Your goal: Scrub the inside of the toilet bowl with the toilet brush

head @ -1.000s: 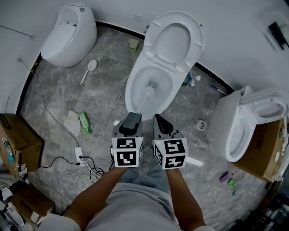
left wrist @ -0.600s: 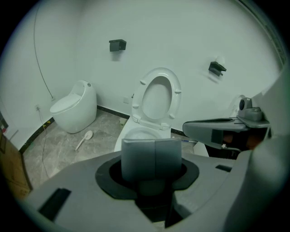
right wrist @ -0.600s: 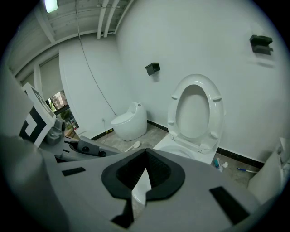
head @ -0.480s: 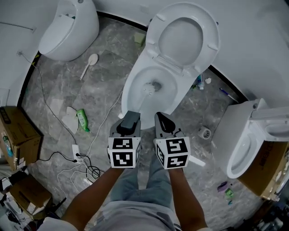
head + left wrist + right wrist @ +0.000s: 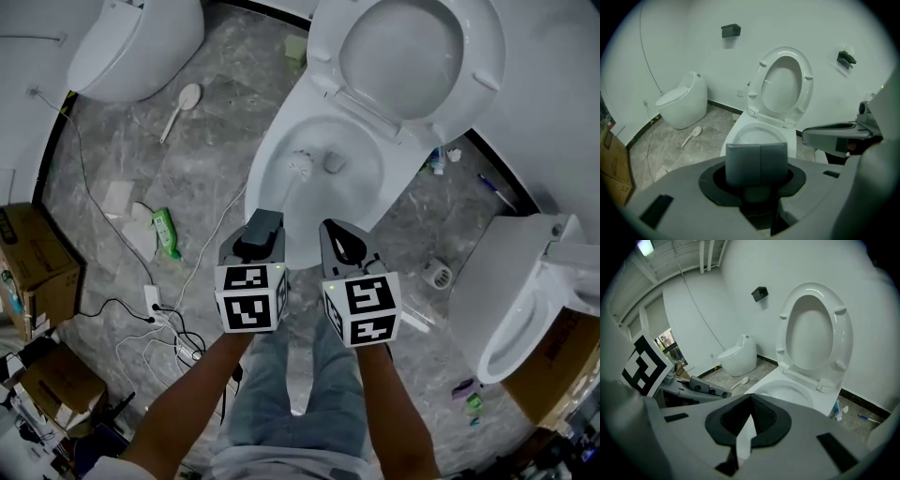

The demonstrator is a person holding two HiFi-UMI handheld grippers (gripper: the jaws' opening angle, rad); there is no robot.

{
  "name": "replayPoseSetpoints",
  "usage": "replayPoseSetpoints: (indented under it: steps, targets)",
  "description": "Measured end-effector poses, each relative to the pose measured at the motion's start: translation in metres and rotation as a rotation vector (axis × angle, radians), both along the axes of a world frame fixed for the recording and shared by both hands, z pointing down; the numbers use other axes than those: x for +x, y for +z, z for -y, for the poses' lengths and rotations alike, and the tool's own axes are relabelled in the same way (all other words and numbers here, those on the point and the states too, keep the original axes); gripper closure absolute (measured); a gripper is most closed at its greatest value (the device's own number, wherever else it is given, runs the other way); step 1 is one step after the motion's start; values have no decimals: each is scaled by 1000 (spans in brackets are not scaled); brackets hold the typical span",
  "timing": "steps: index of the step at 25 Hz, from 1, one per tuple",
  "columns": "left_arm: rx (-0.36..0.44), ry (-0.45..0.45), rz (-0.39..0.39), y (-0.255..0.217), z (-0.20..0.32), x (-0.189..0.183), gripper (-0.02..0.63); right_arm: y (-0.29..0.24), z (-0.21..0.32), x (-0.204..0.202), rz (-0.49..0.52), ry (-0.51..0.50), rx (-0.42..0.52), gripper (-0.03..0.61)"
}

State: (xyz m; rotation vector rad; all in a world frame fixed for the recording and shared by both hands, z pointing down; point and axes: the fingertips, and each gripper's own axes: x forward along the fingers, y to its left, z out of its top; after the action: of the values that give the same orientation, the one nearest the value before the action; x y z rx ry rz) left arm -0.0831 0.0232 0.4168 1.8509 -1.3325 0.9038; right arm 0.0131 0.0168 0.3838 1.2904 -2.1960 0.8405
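Head view: the toilet brush (image 5: 300, 166) is seen with its white head inside the toilet bowl (image 5: 366, 197), against the left inner wall, just beside the drain opening. Its pale handle is slanted back and down to the left gripper (image 5: 264, 220). In the left gripper view the two grey pads are pressed flat together, and the handle is taken to be clamped there, though it is barely seen below them. The right gripper (image 5: 337, 232) is held just beside the left one over the bowl's near rim. Its jaws are drawn together to a point, and nothing is seen between them. The seat and lid (image 5: 412, 56) are raised against the wall. A green bottle (image 5: 166, 234) and a white scoop (image 5: 180, 110) are seen on the grey floor to the left. A second toilet (image 5: 506, 281) stands to the right.
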Motion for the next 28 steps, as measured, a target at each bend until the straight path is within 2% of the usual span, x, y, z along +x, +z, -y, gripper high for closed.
replayPoseSetpoints:
  steps: [10,17,28]
  targets:
    - [-28,-10,51,32,2,-17,457,39,-6,-19,18,-38,-57,580]
    - [-65,3,94,26,-9,-27,457,33,-13,-30,17,-54,-68,580]
    - [-141,30,105,25,-42,-33,457,22,-32,-20,5,3,-91,580]
